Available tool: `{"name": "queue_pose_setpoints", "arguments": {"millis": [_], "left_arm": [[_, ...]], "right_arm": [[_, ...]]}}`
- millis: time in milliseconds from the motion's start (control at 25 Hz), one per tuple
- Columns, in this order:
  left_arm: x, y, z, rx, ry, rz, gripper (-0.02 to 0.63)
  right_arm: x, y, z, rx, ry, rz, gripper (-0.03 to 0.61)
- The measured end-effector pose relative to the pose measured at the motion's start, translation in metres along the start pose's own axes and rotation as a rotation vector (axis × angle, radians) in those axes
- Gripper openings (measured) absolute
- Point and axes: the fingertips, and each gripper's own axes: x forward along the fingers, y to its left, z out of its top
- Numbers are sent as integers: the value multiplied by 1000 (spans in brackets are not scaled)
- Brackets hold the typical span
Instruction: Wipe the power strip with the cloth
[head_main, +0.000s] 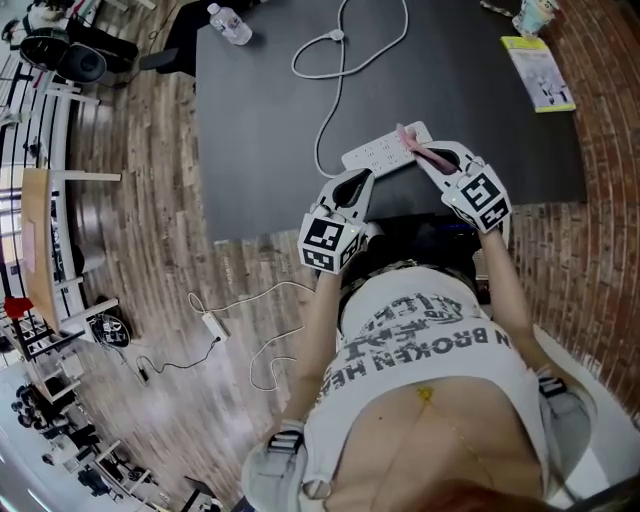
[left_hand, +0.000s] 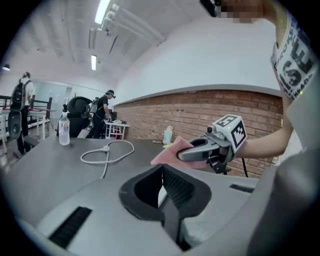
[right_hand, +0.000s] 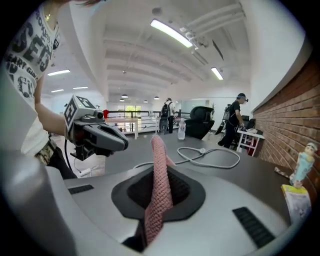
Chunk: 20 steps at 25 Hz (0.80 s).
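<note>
A white power strip (head_main: 385, 152) lies on the black table (head_main: 270, 130) near its front edge, its white cord (head_main: 335, 60) looping away to the far side. My right gripper (head_main: 425, 155) is shut on a pink cloth (head_main: 412, 142), which hangs over the strip's right end. The cloth (right_hand: 160, 170) stands pinched upright between the right gripper's jaws (right_hand: 159, 175). My left gripper (head_main: 360, 180) hovers just in front of the strip's left part. Its jaws (left_hand: 162, 172) are shut, with only a pale sliver showing behind them.
A water bottle (head_main: 228, 22) stands at the table's far left corner. A yellow-green booklet (head_main: 540, 72) and a small figurine (head_main: 533, 14) sit at the far right by the brick wall. Another power strip (head_main: 212, 325) lies on the wooden floor. People stand far off.
</note>
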Motion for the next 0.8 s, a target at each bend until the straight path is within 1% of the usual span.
{"name": "queue_pose_setpoints", "arguments": {"millis": [80,320,480,680,800], "left_arm": [[-6,-9,17,3,-47,1,8],[-18,-26,61,61,-135,21,8],[-21,-41,85,112,-169,19,8],[-26,-52,99,137,-191,18,8],[-27,-55,101,125,-197,14,8]], "right_arm": [[-10,7,20,-6,-62,-13,17],[-36,24,69,-44,-215,-71,15],[-53,32,96,-3,-324,-84,15],[-61,42,108,12,-352,-72,16],[-62,45,112,15,-353,-64,15]]}}
